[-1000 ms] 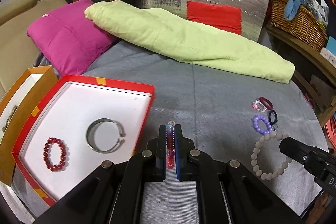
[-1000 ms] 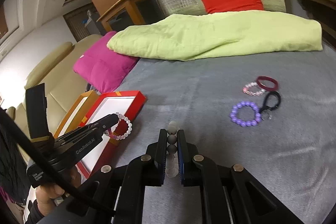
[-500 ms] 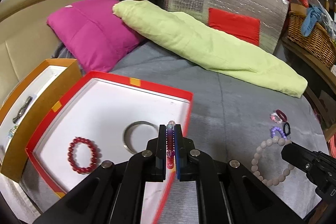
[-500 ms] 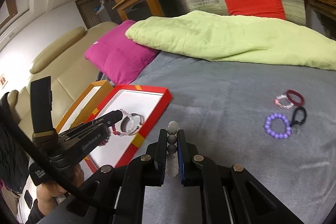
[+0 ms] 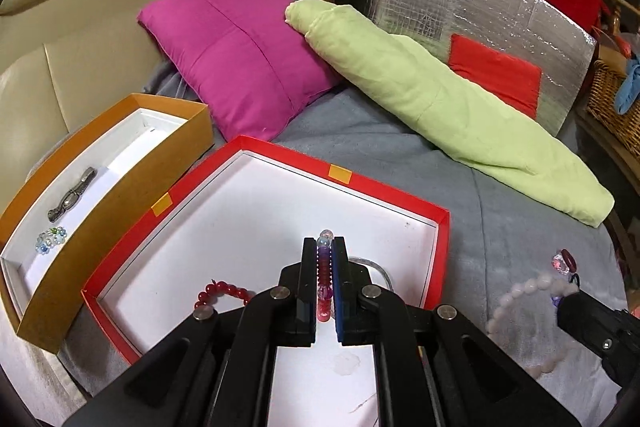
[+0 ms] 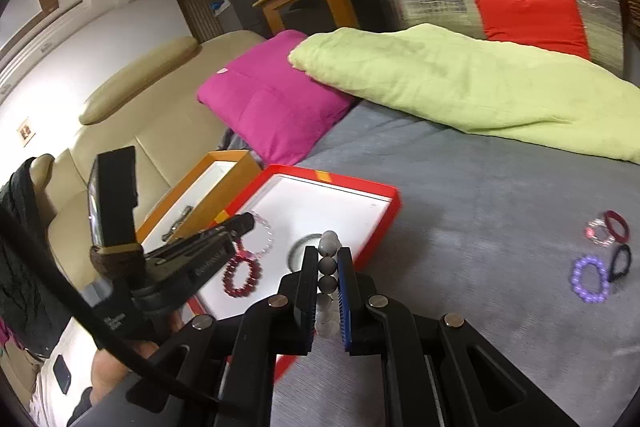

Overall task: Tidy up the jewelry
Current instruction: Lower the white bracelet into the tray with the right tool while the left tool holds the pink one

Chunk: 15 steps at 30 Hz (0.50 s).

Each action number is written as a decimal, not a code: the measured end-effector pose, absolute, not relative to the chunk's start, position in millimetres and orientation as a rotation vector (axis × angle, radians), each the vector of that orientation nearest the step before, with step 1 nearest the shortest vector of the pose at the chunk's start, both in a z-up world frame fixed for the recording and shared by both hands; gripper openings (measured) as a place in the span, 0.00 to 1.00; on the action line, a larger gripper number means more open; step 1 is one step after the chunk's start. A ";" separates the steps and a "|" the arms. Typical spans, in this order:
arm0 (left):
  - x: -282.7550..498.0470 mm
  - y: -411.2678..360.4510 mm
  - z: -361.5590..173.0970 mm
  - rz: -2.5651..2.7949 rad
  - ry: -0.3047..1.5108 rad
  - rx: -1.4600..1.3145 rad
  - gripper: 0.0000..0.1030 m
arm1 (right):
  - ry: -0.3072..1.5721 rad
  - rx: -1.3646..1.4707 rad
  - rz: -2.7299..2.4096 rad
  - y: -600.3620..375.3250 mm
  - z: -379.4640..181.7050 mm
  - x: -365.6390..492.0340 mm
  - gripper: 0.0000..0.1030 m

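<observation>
My left claw (image 5: 324, 251) was clamped narrow on one mixed bracelet (image 5: 324, 277) of clear, purple and pink beads, and I held it above the white floor of the red box (image 5: 424, 207). In that box I counted two pieces: one dark red bead bracelet (image 5: 224, 293) and one silver bangle (image 5: 380, 267), both partly hidden behind my fingers. Beside it stood one orange box (image 5: 120, 187), touching the red one, with two items inside: a grey metal piece (image 5: 72, 195) and a small cluster of blue-green beads (image 5: 50, 239).

My right claw (image 6: 330, 255) was closed on one pale grey bead bracelet (image 6: 327, 267), held over the grey blanket (image 6: 460, 195) just beside the red box's near corner. From that side the mixed bracelet hung over the box's floor.

Four pieces lay on the blanket, well apart from the boxes: one purple bead bracelet (image 6: 590, 277), one black loop (image 6: 620, 261), one clear pink bracelet (image 6: 596, 231) and one dark red band (image 6: 618, 225).

Behind lay one magenta cushion (image 5: 240, 55) and one green roll of bedding (image 5: 440, 95).
</observation>
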<state>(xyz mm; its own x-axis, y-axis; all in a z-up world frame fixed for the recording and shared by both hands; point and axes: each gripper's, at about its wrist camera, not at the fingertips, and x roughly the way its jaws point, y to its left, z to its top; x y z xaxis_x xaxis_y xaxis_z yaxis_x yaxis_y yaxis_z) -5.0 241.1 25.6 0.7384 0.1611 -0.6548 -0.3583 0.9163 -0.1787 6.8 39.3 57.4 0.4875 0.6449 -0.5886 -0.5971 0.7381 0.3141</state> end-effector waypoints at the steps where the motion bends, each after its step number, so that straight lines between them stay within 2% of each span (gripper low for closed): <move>1: -5.3 244.2 25.9 0.286 0.682 -0.307 0.06 | 0.747 0.070 0.762 44.3 57.1 7.3 0.10; 15: 14.2 293.7 13.7 0.352 0.714 -0.380 0.07 | 0.797 0.054 0.765 105.7 43.4 53.2 0.10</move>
